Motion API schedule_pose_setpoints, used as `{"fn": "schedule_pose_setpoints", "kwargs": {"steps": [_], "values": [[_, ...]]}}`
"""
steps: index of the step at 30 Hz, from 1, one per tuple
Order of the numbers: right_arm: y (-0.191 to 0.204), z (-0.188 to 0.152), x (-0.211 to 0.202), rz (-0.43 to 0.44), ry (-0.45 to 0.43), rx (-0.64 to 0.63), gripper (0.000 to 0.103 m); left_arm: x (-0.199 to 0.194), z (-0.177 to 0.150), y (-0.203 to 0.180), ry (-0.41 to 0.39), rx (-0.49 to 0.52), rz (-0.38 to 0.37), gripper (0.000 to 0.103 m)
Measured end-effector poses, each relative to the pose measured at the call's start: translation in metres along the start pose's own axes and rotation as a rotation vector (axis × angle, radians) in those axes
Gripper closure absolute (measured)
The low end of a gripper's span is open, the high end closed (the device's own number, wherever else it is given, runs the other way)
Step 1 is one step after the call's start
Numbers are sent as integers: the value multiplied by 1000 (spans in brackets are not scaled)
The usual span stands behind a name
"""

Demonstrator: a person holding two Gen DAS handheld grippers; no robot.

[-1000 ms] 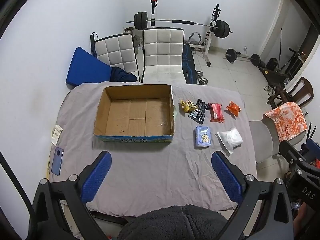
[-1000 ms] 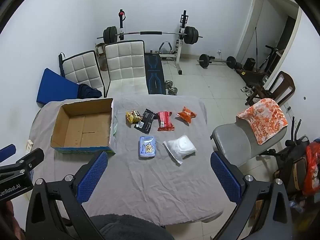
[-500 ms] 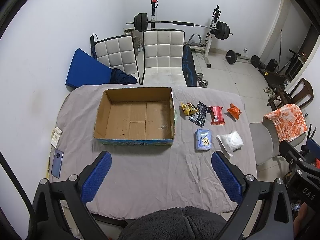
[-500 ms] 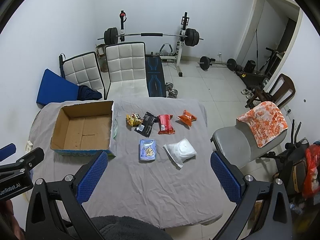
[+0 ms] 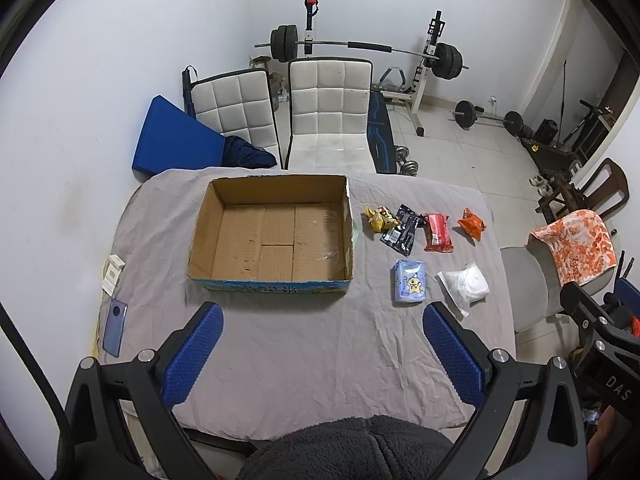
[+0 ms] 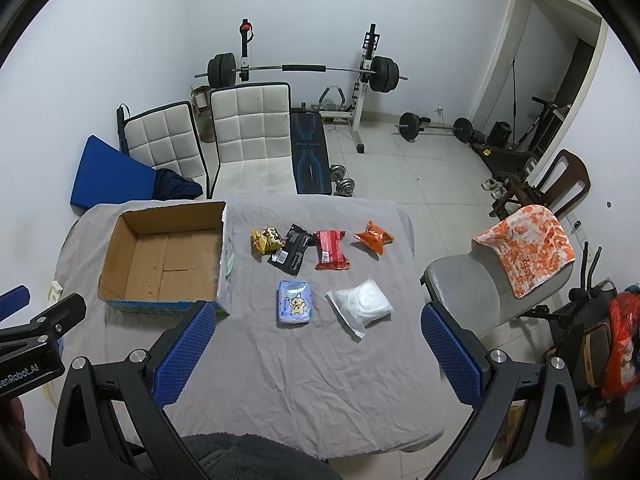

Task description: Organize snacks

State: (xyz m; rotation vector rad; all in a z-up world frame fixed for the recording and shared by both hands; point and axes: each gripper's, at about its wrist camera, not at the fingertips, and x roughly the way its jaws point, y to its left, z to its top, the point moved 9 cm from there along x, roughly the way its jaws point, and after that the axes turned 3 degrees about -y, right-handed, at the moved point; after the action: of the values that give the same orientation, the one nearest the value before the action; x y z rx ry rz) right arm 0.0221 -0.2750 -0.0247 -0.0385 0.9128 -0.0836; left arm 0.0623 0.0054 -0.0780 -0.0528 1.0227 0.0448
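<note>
Left gripper [image 5: 322, 354] and right gripper [image 6: 318, 354]: jaws spread wide, holding nothing, raised above the desk [image 5: 304, 352]. Cardboard box [image 5: 272, 232]: empty, on the desk's left half. Six snack packets lie to its right, including a red packet [image 6: 330, 250] and a white bag [image 6: 362, 304].

Box [image 5: 272, 236] sits left on the bench [image 5: 304, 352], nothing in it. Right of it, back row: four snack packs [image 5: 404, 224]. In front of them, two more packets [image 5: 410, 282] side by side. Phone [image 5: 115, 332] at bench's left edge.
</note>
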Motion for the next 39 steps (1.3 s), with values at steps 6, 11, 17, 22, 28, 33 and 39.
{"fn": "schedule_pose_setpoints", "kwargs": {"steps": [6,11,17,22,28,33,39], "values": [[1,-1,2,6,1,0,0,3,-3,2,-4,-9,1,0],[1,-3,3,4,-1,-3,0,3,-3,3,-6,-11,-1,0],[1,-2,3,2,-2,-4,0,3,-5,2,-11,-11,-9,0],[1,-1,3,0,-3,-6,0,2,-5,2,-14,-11,-8,0],[1,-2,3,1,-3,-5,0,2,-6,1,-10,-12,-14,0],[1,-4,2,1,-3,-6,0,0,-5,-1,-7,-10,-17,0],[1,-6,2,3,-2,-4,0,0,-6,-2,-6,-10,-17,0]]}}
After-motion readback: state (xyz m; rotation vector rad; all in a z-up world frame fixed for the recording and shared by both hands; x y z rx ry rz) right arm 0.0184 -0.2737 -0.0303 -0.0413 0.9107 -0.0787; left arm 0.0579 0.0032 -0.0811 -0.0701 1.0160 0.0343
